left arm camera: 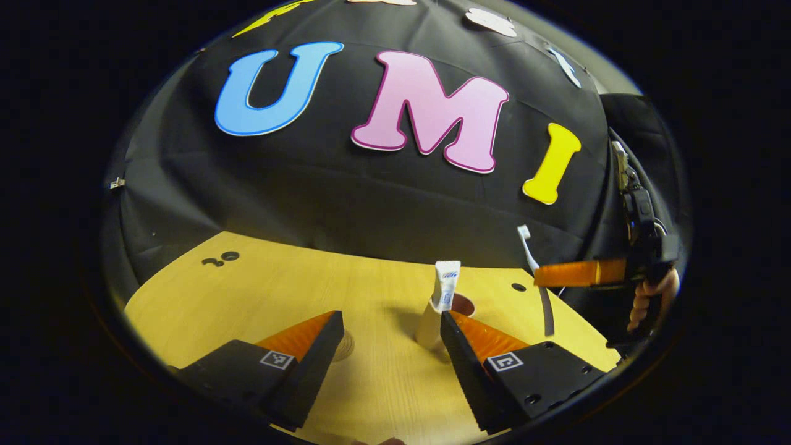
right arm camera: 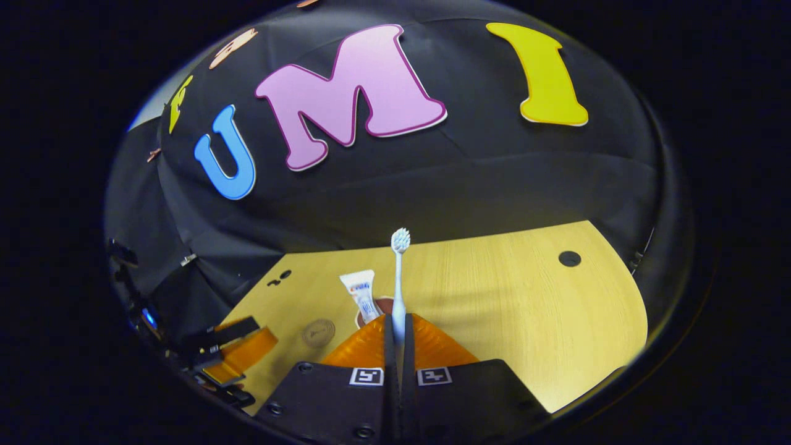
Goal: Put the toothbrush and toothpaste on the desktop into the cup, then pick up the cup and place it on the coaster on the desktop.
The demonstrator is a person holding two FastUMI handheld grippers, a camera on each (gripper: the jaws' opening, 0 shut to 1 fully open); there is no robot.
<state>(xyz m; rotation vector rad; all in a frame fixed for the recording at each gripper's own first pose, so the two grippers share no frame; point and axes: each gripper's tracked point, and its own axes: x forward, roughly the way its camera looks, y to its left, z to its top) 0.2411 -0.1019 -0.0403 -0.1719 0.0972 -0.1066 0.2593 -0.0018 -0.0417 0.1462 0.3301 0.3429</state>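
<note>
So the toothbrush (right arm camera: pixel 399 278) is a skinny white one with a small bristle head, standing upright, clamped tight in the right gripper (right arm camera: pixel 396 327) just above the cup (right arm camera: pixel 383 307). The toothpaste (left arm camera: pixel 446 285) (white tube, blue print) already stands in the cup, leaning a bit. The left gripper (left arm camera: pixel 389 337) hangs wide open over the wooden desk (left arm camera: pixel 383 383), holding nothing. The round coaster (right arm camera: pixel 318 332) sits near the cup.

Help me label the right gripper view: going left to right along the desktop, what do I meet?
Left claw → coaster → toothpaste standing in the cup → toothbrush clamped upright in the right claw → dark hole in the desktop.
</note>
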